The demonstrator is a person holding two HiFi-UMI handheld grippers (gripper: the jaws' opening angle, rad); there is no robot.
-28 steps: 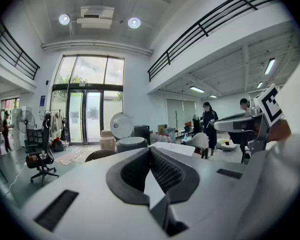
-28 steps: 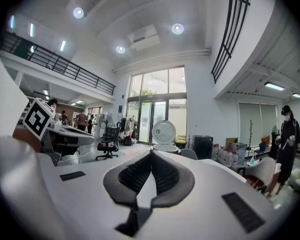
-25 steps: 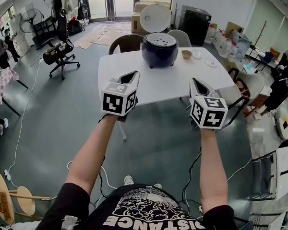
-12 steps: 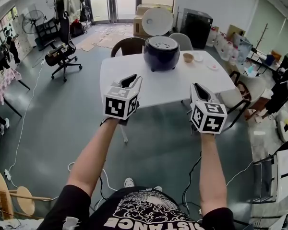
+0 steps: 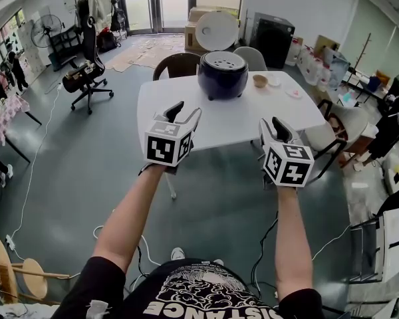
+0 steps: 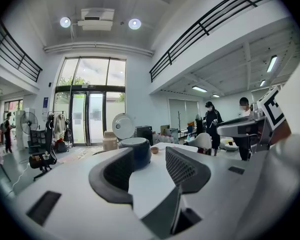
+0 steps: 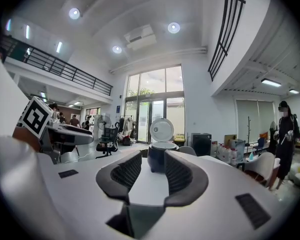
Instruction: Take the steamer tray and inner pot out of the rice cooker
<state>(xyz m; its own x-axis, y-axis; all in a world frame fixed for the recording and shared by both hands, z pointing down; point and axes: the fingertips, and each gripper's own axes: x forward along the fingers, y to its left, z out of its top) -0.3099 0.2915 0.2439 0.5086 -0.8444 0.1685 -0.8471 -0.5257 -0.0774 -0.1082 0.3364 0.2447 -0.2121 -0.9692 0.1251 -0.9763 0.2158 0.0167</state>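
Task thing: the dark blue round rice cooker (image 5: 222,74) stands on the white worktop (image 5: 233,119), by the far edge and about midway along it.
Lid: the white round lid (image 5: 216,30) stands upright on the far side, so the cooker's mouth opens straight up.
Steamer tray: the white perforated steamer tray (image 5: 223,60) lies flat in the mouth, holes upward. It is round, so I see no long axis to line up with.
Inner pot: I cannot see it. I judge it sits under the tray.
Left claw: my left claw (image 5: 186,109) hovers at the near edge of the worktop. Its jaws have just been opening, now moderately apart, with nothing between them.
Right claw: my right claw (image 5: 274,121) is at the same near edge. Its jaws have just been opening too, a narrower gap, also with nothing in it.
Key relation: the cooker lies ahead of both claws, well apart from them across the worktop, and between their two lines. In the right gripper view it sits straight down the gap.
Nearer hand: about even; I would not pick one.
Next move, my judgement: carry both claws forward and up over the rim, then come down on the tray's edge.
Bystander: a small tan bowl (image 5: 259,79) sits to the cooker's right, near the far edge.
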